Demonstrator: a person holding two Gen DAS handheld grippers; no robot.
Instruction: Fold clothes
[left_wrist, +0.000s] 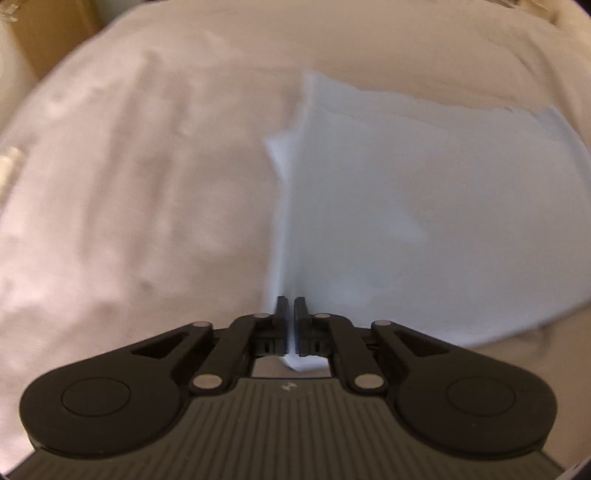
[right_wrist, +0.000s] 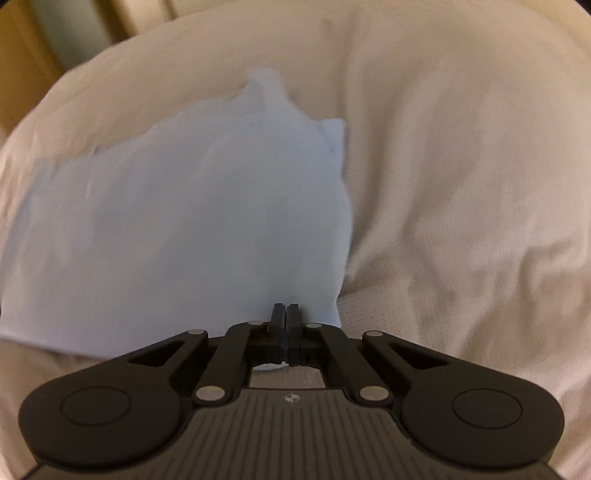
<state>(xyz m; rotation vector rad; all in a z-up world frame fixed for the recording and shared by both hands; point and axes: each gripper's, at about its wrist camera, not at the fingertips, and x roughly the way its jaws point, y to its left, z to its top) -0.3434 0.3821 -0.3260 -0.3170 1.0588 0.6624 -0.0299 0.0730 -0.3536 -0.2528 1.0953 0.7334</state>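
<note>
Cream bedsheet (left_wrist: 129, 184) underneath; left tongs (left_wrist: 290, 306) and right tongs (right_wrist: 284, 312) both clamped on blue garment (left_wrist: 406, 221) near corners — keep edge taut, carry evenly.

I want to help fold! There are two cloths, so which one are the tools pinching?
The light blue cloth. Both the left tool and right tool grip it; the cream sheet lies underneath.

Pale blue garment (left_wrist: 424, 221), partly folded, spread on bedding.
</note>
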